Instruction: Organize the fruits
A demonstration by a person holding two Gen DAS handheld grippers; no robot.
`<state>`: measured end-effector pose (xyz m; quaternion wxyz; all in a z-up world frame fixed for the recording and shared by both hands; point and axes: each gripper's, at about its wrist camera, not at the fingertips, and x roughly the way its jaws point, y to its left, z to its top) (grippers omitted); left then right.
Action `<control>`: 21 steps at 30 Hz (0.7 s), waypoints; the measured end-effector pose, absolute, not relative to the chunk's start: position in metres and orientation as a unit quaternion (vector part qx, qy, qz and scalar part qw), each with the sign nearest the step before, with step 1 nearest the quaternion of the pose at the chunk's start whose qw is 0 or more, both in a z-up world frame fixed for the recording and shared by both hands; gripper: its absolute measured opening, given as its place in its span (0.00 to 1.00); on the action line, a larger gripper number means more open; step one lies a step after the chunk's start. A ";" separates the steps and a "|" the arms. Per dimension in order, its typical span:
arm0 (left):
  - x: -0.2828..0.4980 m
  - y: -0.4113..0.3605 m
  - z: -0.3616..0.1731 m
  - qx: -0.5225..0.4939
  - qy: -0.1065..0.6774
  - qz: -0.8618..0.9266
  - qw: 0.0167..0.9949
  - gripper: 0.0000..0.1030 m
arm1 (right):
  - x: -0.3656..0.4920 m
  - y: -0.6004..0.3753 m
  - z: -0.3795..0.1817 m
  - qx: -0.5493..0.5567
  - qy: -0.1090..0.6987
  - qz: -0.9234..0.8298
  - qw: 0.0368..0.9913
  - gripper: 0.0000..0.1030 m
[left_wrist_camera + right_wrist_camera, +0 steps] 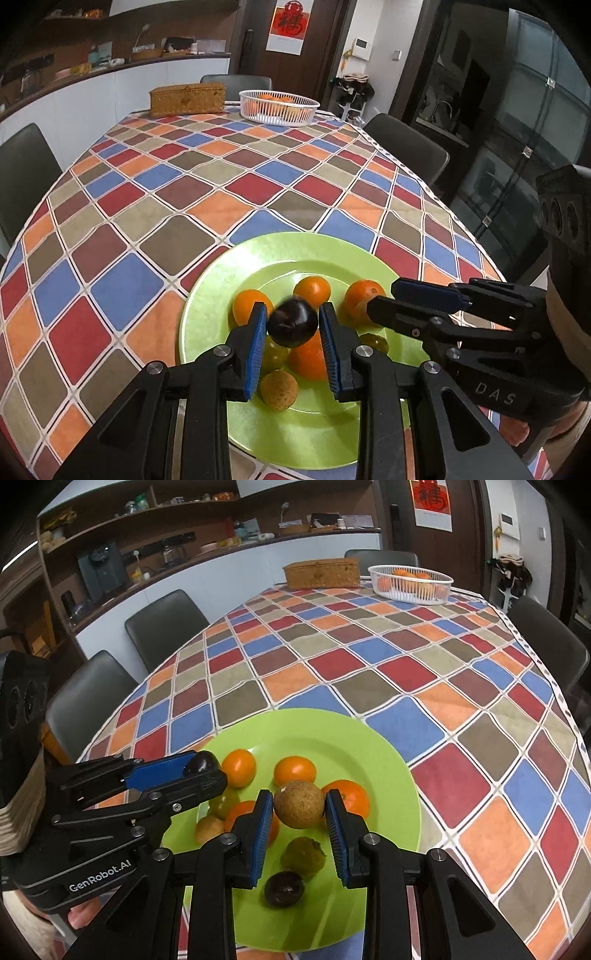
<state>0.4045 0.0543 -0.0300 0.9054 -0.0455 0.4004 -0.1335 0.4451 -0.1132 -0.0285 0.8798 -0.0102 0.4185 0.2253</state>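
A green plate (218, 284) (373, 746) sits at the near end of the checkered table, holding several oranges (313, 290), greenish fruits (303, 856), a brown fruit (279, 390) and a dark fruit (284, 888). Above the plate, my left gripper (293, 325) (207, 771) is shut on a dark purple fruit (293, 323) (201, 762). My right gripper (299, 805) is shut on a rough brown round fruit (299, 804). In the left wrist view the right gripper (382, 297) comes in from the right over the plate, and its fruit is hidden.
A white basket (279, 110) (410, 587) with oranges and a wicker box (186, 99) (321, 574) stand at the table's far end. Dark chairs (166, 624) line both sides. A counter with shelves runs along the left wall.
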 end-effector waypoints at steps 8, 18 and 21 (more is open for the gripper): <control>0.378 0.050 -0.012 -0.014 0.377 -0.116 0.919 0.29 | 0.427 -0.122 -0.016 -0.006 0.402 0.213 0.890 0.34; 0.319 0.042 0.031 0.001 0.328 -0.100 0.939 0.37 | 0.373 -0.140 0.019 0.010 0.361 0.198 0.911 0.34; 0.298 0.037 0.043 0.008 0.312 -0.098 0.945 0.42 | 0.354 -0.147 0.029 0.016 0.348 0.196 0.917 0.38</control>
